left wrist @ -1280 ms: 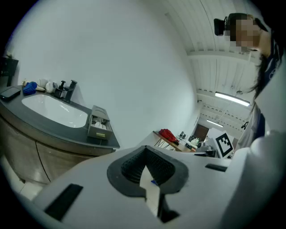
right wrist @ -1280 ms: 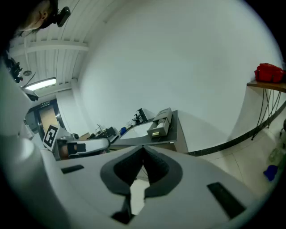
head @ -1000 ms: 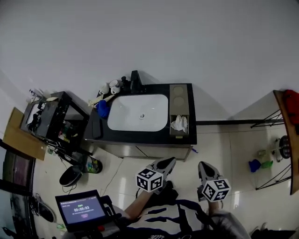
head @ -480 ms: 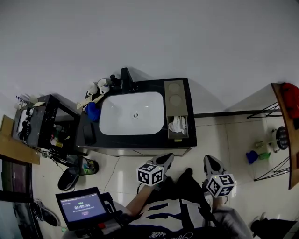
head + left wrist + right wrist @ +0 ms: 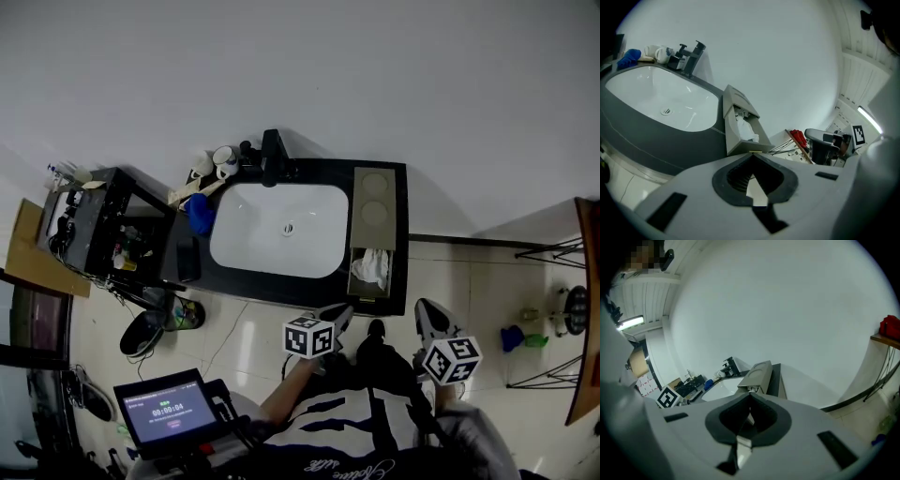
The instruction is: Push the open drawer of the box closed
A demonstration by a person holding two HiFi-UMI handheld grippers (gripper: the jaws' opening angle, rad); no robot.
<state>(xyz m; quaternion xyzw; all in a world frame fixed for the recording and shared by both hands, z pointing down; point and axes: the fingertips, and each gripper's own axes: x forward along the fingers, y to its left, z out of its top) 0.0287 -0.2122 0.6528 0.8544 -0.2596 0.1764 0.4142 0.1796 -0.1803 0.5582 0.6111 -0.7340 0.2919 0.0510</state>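
Box (image 5: 379, 199) sits right of the sink (image 5: 281, 230), long axis front-to-back, open drawer (image 5: 371, 272) facing the person. Left gripper (image 5: 341, 313) & right gripper (image 5: 424, 308) both pinched together, prob empty, held low, aimed at it.

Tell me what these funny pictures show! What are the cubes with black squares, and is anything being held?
A person holds a pinching tool in each hand: the left gripper and the right gripper. The cubes are part of them. One picture looks down from a camera on the person's head; the other two come from cameras riding on the tools. Below is a black counter with a white sink and a grey box whose drawer stands open, something white inside. Both tools' jaws are together, holding nothing.
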